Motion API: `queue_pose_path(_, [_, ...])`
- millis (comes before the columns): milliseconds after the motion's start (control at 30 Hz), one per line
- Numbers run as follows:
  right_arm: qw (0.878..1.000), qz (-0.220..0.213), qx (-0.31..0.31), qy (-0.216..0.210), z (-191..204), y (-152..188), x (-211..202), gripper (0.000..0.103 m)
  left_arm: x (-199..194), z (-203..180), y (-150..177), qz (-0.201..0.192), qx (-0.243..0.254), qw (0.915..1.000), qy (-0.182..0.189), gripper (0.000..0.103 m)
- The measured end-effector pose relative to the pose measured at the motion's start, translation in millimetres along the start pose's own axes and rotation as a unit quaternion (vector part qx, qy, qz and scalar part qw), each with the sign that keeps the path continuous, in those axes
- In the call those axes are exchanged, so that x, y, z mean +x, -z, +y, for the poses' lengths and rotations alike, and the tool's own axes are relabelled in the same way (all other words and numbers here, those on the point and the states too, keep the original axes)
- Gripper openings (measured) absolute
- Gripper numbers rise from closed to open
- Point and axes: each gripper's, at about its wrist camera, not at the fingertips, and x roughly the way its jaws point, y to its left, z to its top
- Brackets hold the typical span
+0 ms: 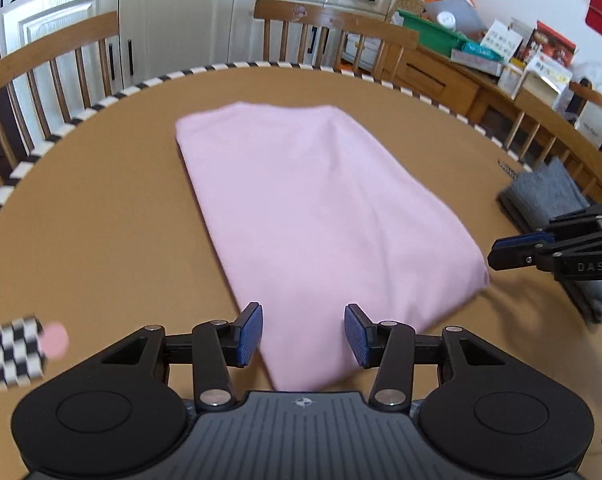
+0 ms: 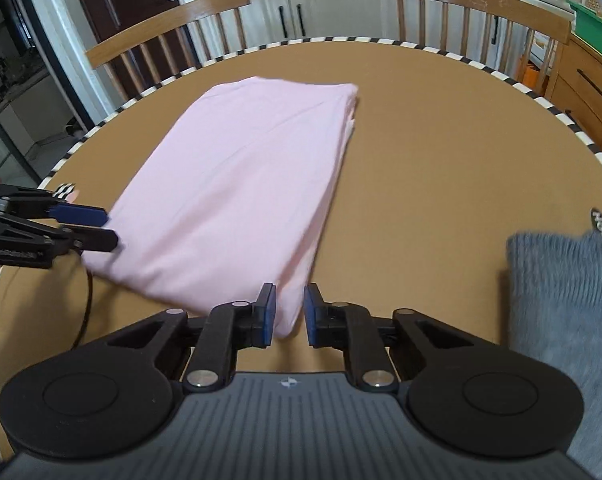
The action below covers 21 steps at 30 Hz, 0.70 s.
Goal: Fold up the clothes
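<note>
A pink garment (image 1: 317, 216) (image 2: 237, 184) lies folded into a flat rectangle in the middle of the round brown table (image 1: 101, 220) (image 2: 441, 180). My left gripper (image 1: 303, 332) (image 2: 111, 228) stands open just above the garment's near left corner, with nothing pressed between its blue pads (image 1: 248, 334). My right gripper (image 2: 289, 312) (image 1: 492, 252) hovers at the near right corner. Its jaws stand a narrow gap apart, and the pink corner shows through the gap below them, untouched by the pads.
A folded grey knit (image 1: 549, 200) (image 2: 561, 300) lies at the table's right edge, close to my right gripper. A checkered marker (image 1: 19, 352) sits at the near left. Wooden chairs (image 1: 333, 24) (image 2: 169, 20) ring the far side; a cluttered sideboard (image 1: 453, 76) stands to the right.
</note>
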Motion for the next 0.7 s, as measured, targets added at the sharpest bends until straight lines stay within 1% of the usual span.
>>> queue_pose_path(100, [1.000, 0.012, 0.017, -0.017, -1, 0, 11, 0.017, 5, -10, 9, 0.004, 0.006, 0.9999, -0.012, 0.047])
queue_pose_path(167, [0.999, 0.010, 0.033, -0.020, -4, 1, 18, 0.016, 6, -12, 7, 0.005, 0.010, 0.9998, -0.016, 0.047])
queue_pose_path(200, [0.999, 0.006, 0.039, -0.024, -5, 3, 19, 0.015, 6, -13, 6, 0.008, 0.010, 0.9998, -0.018, 0.047])
queue_pose_path(233, [0.998, 0.003, 0.048, -0.027, -7, 6, 15, 0.003, 5, -13, 6, 0.010, 0.012, 0.9996, -0.021, 0.046])
queue_pose_path(367, [0.997, 0.011, 0.078, -0.029, -14, 7, 11, 0.001, 2, -17, 11, 0.017, 0.011, 0.9992, -0.036, 0.044])
queue_pose_path(467, [0.993, 0.024, 0.115, -0.035, -25, 11, 13, 0.000, 1, -17, 12, 0.016, 0.012, 0.9988, -0.046, 0.044])
queue_pose_path(500, [0.991, 0.031, 0.126, -0.027, -28, 12, 17, 0.000, 1, -18, 13, 0.018, 0.014, 0.9984, -0.053, 0.044])
queue_pose_path(533, [0.990, 0.030, 0.136, -0.029, -32, 14, 18, 0.000, 0, -18, 14, 0.021, 0.014, 0.9980, -0.059, 0.047])
queue_pose_path(600, [0.987, 0.029, 0.156, -0.035, -38, 13, 16, 0.000, -4, -11, 16, 0.029, -0.012, 0.9979, -0.057, 0.047])
queue_pose_path(633, [0.989, 0.022, 0.142, -0.029, -36, 11, 11, 0.000, -8, -7, 17, 0.030, -0.026, 0.9976, -0.056, 0.044])
queue_pose_path(700, [0.994, 0.001, 0.107, -0.020, -28, 5, 1, 0.005, -18, -4, 17, 0.017, -0.035, 0.9976, -0.058, 0.042])
